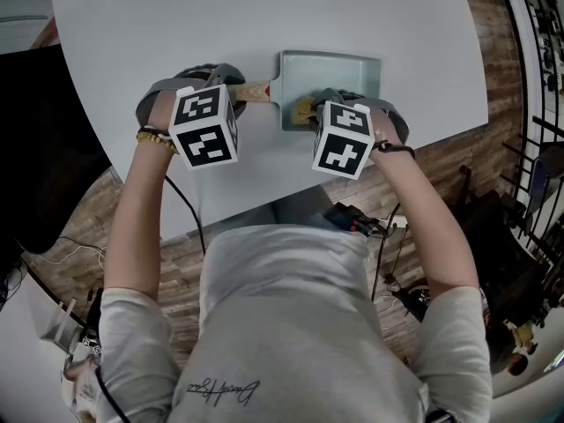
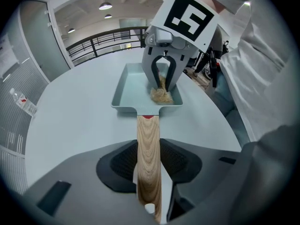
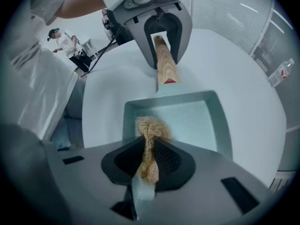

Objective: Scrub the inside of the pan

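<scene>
A pale teal rectangular pan (image 1: pixel 335 70) with a wooden handle (image 1: pixel 254 90) lies on the round white table (image 1: pixel 176 25). My left gripper (image 1: pixel 231 83) is shut on that handle (image 2: pixel 148 158), which runs straight out between the jaws to the pan (image 2: pixel 133 90). A tan fibrous scrubber (image 1: pixel 304 108) is pinched in my right gripper (image 1: pixel 322 104). In the right gripper view the scrubber (image 3: pixel 150 135) sticks out of the jaws and rests inside the pan (image 3: pixel 192 118) at its near-left corner. The left gripper (image 3: pixel 161 36) faces it across the pan, with the handle (image 3: pixel 165 64) between them.
The table's curved edge (image 1: pixel 229 223) runs close to my body, with wood floor and cables below. A plastic bottle (image 2: pixel 23 102) lies at the table's far side. A person (image 3: pixel 63 41) stands in the background. A railing (image 2: pixel 108 41) lies beyond the table.
</scene>
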The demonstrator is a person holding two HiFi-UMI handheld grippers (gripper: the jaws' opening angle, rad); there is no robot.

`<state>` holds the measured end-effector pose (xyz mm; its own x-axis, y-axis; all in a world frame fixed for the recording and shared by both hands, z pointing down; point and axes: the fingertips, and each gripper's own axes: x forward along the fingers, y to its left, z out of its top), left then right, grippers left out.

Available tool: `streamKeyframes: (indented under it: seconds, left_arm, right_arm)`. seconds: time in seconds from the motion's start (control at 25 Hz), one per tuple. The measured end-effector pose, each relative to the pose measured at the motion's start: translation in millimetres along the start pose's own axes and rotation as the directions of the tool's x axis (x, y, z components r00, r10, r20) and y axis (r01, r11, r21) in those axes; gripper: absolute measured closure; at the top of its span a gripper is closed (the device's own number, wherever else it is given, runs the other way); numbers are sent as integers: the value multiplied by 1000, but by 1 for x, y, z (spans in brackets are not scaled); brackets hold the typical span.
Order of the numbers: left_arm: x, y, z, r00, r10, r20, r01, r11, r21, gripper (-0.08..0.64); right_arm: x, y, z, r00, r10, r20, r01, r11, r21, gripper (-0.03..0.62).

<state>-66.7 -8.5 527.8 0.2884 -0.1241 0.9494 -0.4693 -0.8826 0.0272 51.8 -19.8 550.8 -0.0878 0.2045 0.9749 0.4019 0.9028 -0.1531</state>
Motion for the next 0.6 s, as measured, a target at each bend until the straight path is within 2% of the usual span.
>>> streamKeyframes:
  seconds: [0.2,0.44,0.6]
  left_arm:
    - [-1,-1,1,1000,-6,-27,7,999,39,405]
    - [-1,-2,3,1000,-6,-21,7,1000,31,405]
    - [0,0,2,1000,-8,-17,9,1000,26,405]
  right_arm:
    - [-4,-36,-1,992,-126,1,126,992,-31,517]
    - [-12,-78,-3,986,-166,22,166,986,15,518]
    - [-12,-90,-3,980,-199,12,199,980,-11,517]
